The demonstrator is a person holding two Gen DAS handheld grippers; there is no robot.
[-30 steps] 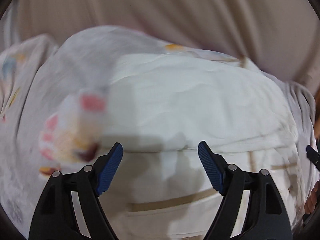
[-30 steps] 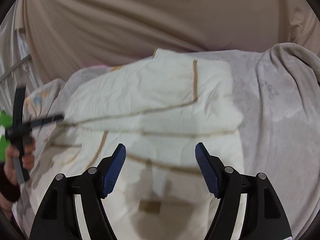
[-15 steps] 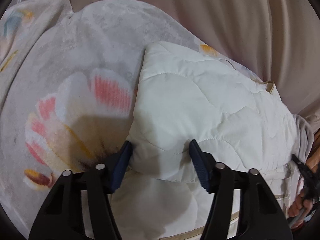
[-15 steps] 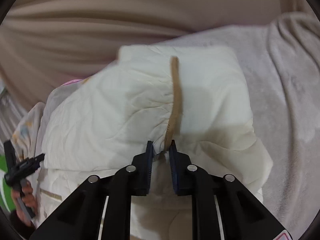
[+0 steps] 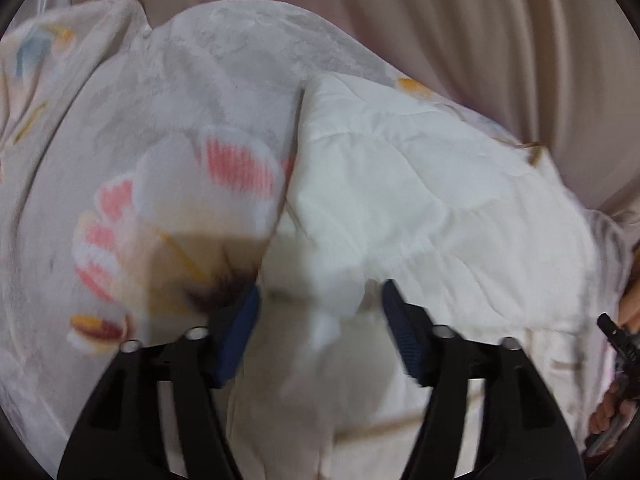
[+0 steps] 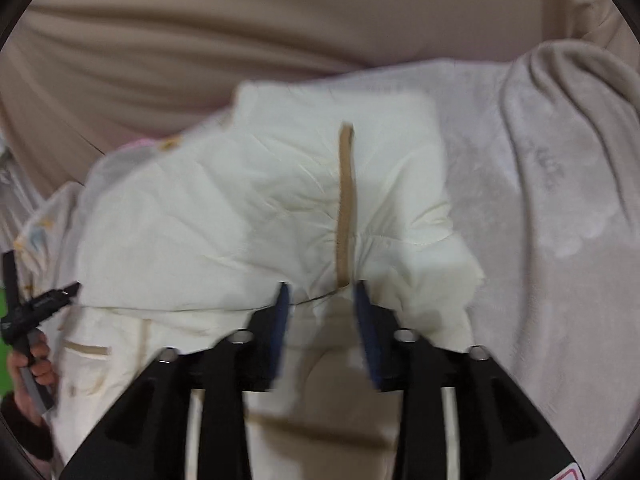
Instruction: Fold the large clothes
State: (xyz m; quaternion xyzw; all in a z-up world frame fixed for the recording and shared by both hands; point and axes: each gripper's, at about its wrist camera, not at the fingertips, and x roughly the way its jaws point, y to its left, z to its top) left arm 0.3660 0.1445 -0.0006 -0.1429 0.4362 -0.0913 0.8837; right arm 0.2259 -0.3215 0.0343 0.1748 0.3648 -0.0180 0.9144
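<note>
A cream quilted garment (image 5: 432,200) with tan trim lies folded on a bed. In the left wrist view my left gripper (image 5: 318,320) is open, its blue pads either side of the garment's near left fold, not pinching it. In the right wrist view the garment (image 6: 224,216) shows a tan stripe (image 6: 346,200) down its top layer. My right gripper (image 6: 320,312) is open a little, jaws astride the fold edge at the stripe's near end. The frames are blurred.
A grey fleece blanket with a pink and yellow flower print (image 5: 180,208) covers the bed; it shows plain grey on the right (image 6: 560,216). Beige curtains (image 6: 240,20) hang behind. The other hand-held gripper shows at each view's edge (image 6: 28,312).
My right gripper was shut on the fold by the tan stripe half a second ago and has opened. My left gripper has widened slightly around the fold.
</note>
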